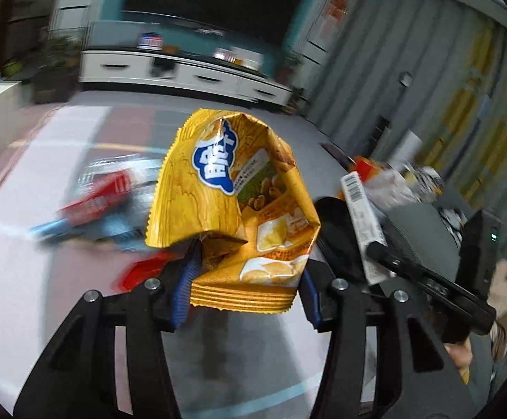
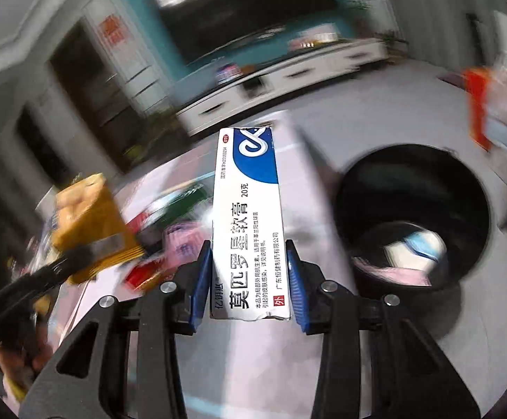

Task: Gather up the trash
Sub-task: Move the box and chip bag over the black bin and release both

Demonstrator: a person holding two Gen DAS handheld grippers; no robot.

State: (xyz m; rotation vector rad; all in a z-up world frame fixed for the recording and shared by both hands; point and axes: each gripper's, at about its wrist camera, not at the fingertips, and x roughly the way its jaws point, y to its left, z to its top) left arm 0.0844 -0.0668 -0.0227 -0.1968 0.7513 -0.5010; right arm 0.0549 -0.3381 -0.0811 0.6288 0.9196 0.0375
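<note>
- Our left tool point(image 1: 243, 291) gripped the yellow chip bag point(image 1: 232, 206) by its lower end, and the bag stood up between the blue pads, lifted clear of the surface point(image 1: 16, 279).
- Our right tool point(image 2: 248, 279) was clamped on the white-and-blue ointment box point(image 2: 248, 216), held upright.
- The black bin point(image 2: 414, 216) sat just right of that box, with some trash inside.

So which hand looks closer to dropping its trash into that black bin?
Probably the right. Its gripper holds the white ointment box, and the black bin gapes just beside it. The left gripper, holding the yellow chip bag, sits farther over.
</note>
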